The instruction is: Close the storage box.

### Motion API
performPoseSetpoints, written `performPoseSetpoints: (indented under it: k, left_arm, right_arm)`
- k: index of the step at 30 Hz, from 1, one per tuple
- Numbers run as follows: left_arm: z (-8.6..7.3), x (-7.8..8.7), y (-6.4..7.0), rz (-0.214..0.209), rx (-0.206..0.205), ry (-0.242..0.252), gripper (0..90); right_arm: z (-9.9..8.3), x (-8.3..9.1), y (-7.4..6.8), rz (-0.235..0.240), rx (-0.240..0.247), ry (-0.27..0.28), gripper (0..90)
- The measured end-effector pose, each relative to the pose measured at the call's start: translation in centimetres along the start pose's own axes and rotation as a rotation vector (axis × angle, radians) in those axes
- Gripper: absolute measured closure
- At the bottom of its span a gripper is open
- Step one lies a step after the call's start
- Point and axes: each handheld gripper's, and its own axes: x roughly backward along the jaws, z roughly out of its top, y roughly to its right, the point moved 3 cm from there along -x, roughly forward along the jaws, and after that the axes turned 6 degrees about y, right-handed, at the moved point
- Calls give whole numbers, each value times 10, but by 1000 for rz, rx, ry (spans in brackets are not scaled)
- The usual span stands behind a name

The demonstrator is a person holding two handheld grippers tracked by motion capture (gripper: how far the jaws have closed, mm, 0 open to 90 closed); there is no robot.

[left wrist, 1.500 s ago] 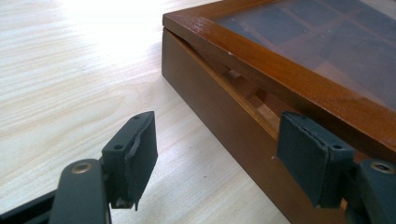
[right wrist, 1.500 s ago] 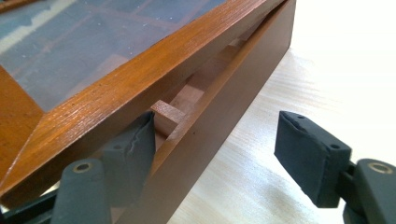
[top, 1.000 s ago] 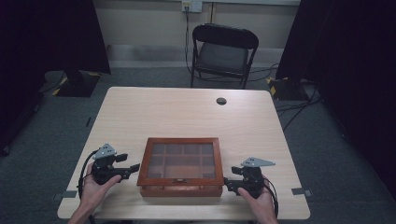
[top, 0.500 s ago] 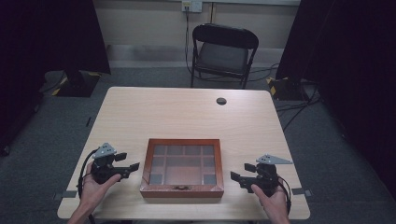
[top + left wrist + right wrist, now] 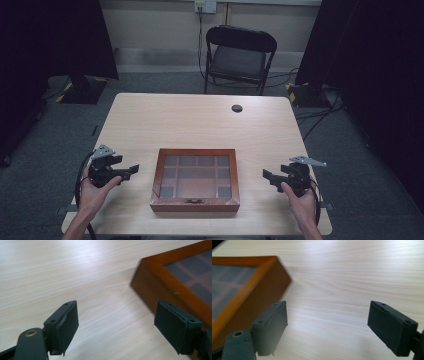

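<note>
One shut glass-lidded wooden box [image 5: 195, 180], compartment contents indiscernible, on table [image 5: 200, 120].

No text, label, brand, number or sign can be read in any of the views. The wooden box [image 5: 195, 180] near the front edge of the table [image 5: 200, 120] bears no legible marking on its lid or frame, and nothing is printed on the tabletop. The wall outlet [image 5: 205, 6] behind the chair [image 5: 239, 57] is too small for anything to be made out.
</note>
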Motion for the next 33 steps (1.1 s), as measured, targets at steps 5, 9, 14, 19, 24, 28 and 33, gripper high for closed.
performPoseSetpoints:
  k: [5,9,14,19,24,28,33]
  left_arm:
    - [-9,-10,-19,46,21,-59,199]
    - [-21,-16,-31,112,17,-115,206]
    - [-31,-23,-27,134,-24,-182,185]
    - [-37,-25,-23,151,-34,-130,154]
    - [-43,-26,-22,158,-24,-60,138]
    - [-43,-26,-22,159,-24,-62,137]
    - [-43,-26,-22,159,-23,-62,137]
  right_arm:
    - [-9,-7,25,-87,-13,-34,157]
    - [-20,-12,39,-127,-34,-76,157]
    - [-25,-14,43,-178,-7,-74,155]
    - [-31,-15,38,-232,63,-56,154]
    - [-35,-17,33,-282,116,-55,136]
    - [-35,-17,32,-294,109,-53,136]
    - [-35,-17,32,-294,109,-53,136]
